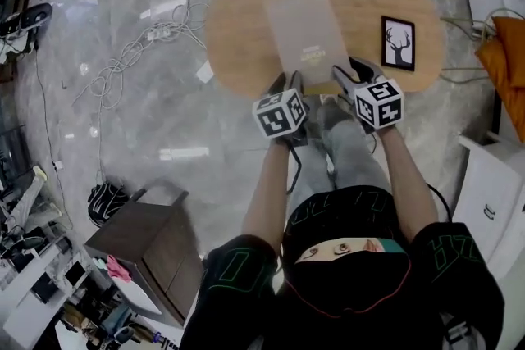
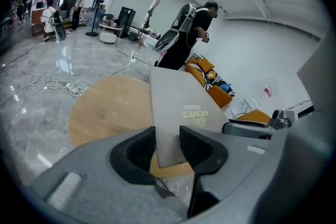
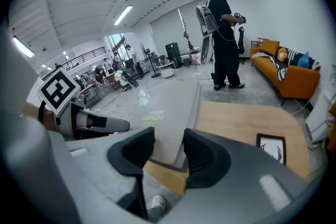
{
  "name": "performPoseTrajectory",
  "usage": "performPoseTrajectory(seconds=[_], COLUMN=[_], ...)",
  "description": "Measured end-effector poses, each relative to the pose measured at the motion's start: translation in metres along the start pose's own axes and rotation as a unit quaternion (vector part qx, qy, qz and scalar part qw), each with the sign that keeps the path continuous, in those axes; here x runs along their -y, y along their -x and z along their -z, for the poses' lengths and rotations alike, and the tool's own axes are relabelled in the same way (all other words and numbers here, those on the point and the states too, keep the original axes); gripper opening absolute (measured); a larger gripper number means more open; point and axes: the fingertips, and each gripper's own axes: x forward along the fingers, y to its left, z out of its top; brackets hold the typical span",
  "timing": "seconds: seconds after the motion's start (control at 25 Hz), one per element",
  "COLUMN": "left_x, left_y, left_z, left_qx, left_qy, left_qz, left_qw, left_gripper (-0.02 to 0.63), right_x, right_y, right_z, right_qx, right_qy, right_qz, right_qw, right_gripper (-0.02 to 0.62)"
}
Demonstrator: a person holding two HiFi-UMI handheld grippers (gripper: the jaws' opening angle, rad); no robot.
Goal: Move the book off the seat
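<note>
- The grey book (image 1: pixel 305 25) is lying flat on the oval wooden seat (image 1: pixel 238 29), its long side running from 12 o'clock to 6 o'clock in the head view.
- A framed deer picture (image 1: pixel 398 43) is sitting on the seat at the book's 3 o'clock, apart from it.
- The left gripper (image 1: pixel 289 86) is hanging at the book's 7 o'clock corner with its jaws standing apart and gripping nothing; the book's near edge is showing through the gap.
- The right gripper (image 1: pixel 351 74) is hanging at the 5 o'clock corner, its jaws likewise spread and empty, with that corner showing between them.
</note>
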Motion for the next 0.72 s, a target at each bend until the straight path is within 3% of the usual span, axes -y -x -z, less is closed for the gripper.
performPoseTrajectory(seconds=[0.32, 0.52, 0.72], left_x=[-0.013, -0.026, -0.026], left_y=[-0.105, -0.147, -0.18], left_z=[0.026, 0.047, 0.057], left_qx=[-0.039, -0.044, -0.066], left_qy=[0.025, 0.019, 0.012], left_qz=[-0.011, -0.015, -0.016], left_qw=[0.9989, 0.9987, 0.9976], left_gripper=[0.152, 0.146, 0.146], right_x=[0.074, 0.098, 0.122], right_y=[-0.068, -0.102, -0.119], right_z=[0.042, 0.075, 0.093], right_qx=[-0.056, -0.073, -0.11], right_qy=[-0.027, -0.044, -0.022], right_qz=[-0.011, -0.005, 0.028], right_qw=[0.998, 0.996, 0.993], right_gripper=[0.173, 0.175, 0.187])
